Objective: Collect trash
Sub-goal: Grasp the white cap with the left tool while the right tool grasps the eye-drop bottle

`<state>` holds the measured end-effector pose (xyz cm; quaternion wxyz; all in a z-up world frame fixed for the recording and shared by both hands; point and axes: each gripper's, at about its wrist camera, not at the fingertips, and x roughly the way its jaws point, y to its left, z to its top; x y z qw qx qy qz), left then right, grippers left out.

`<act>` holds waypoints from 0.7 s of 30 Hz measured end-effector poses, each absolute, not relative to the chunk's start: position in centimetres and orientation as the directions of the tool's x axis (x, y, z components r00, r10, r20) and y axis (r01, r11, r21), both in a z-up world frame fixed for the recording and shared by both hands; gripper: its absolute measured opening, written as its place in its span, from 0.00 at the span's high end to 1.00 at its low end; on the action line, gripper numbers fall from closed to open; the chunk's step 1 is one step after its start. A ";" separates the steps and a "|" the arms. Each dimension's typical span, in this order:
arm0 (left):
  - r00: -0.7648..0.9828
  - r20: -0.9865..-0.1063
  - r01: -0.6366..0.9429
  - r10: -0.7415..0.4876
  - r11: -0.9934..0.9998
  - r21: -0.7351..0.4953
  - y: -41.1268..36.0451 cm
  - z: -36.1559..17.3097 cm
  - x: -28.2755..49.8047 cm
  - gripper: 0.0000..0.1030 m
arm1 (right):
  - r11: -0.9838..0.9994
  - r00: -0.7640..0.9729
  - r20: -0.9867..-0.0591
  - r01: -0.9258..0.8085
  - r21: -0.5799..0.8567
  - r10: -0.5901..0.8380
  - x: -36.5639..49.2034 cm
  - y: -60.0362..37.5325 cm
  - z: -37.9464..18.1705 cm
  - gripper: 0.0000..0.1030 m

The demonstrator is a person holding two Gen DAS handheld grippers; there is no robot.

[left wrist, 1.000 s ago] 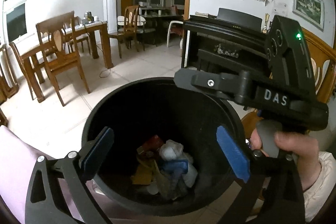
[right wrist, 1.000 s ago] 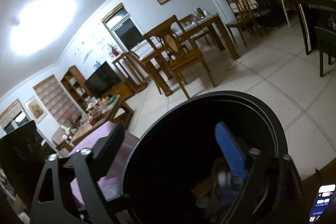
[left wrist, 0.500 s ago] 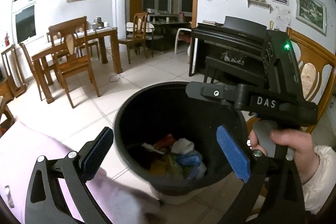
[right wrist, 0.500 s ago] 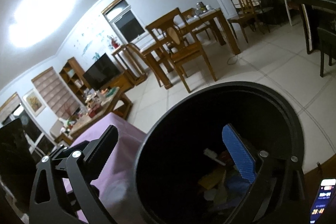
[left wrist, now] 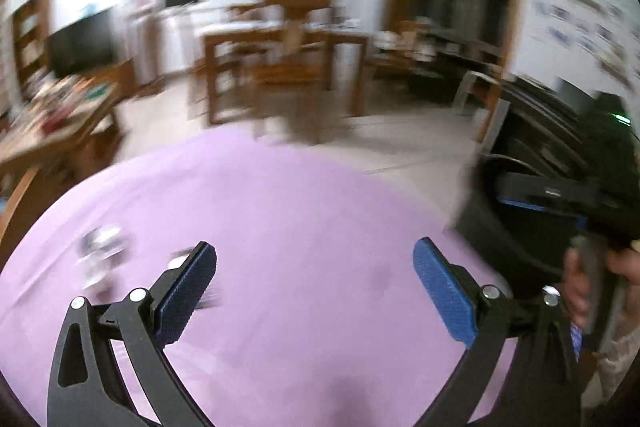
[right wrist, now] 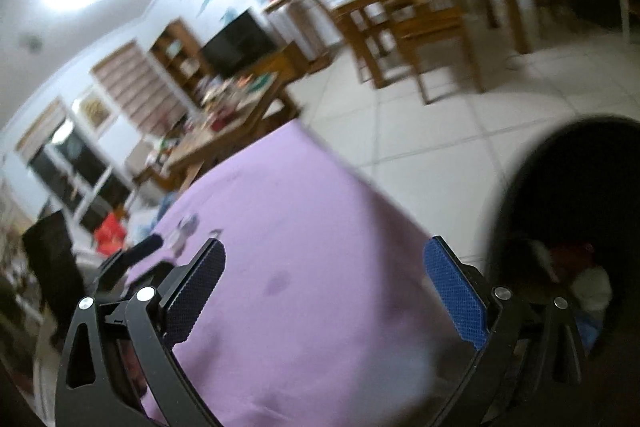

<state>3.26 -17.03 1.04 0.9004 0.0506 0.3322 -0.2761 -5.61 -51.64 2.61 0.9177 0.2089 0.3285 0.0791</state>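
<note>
Now, the rundown.
Left gripper: spread wide, nothing between the pads, above the purple tablecloth.
Right gripper: spread wide too, holding nothing.
Trash on table: small blurred scraps at the cloth's left side.
Black bin: beside the table's right edge, rubbish inside.

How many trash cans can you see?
1. The black trash can stands on the floor off the right edge of the purple tablecloth, with rubbish inside. The left wrist view shows it blurred. Others may sit outside these views.
</note>
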 end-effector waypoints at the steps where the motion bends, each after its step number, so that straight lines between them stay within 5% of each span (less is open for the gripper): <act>1: 0.633 -0.637 0.497 -0.440 0.862 -0.101 -15.6 0.8 4.1 0.05 | 0.911 0.762 -0.580 -0.032 0.411 0.288 -4.6 -50.0 2.9 0.05; 8: 0.621 -0.718 0.326 -0.313 0.937 -0.126 -7.4 -1.7 10.5 0.07 | 0.931 0.676 -0.640 -0.248 0.268 0.365 2.8 -37.6 4.4 0.07; 10: 0.594 -0.738 0.334 -0.321 0.933 -0.136 -7.2 -2.1 11.9 0.16 | 0.927 0.653 -0.661 -0.305 0.217 0.369 4.7 -34.6 4.3 0.13; 12: 0.568 -0.751 0.344 -0.337 0.926 -0.155 -6.9 -2.6 12.8 0.36 | 0.916 0.630 -0.674 -0.350 0.197 0.385 5.9 -32.7 3.6 0.18; 16: 0.556 -0.745 0.355 -0.368 0.916 -0.187 -5.7 -3.2 13.9 0.47 | 0.897 0.590 -0.709 -0.419 0.140 0.386 8.9 -28.6 2.8 0.26; 18: 0.548 -0.741 0.356 -0.389 0.910 -0.214 -5.2 -3.2 14.2 0.63 | 0.887 0.578 -0.722 -0.449 0.106 0.379 9.9 -26.8 2.1 0.29; 21: 0.549 -0.730 0.337 -0.408 0.907 -0.253 -4.0 -3.4 14.3 0.64 | 0.874 0.560 -0.740 -0.480 0.078 0.373 11.5 -24.5 1.0 0.33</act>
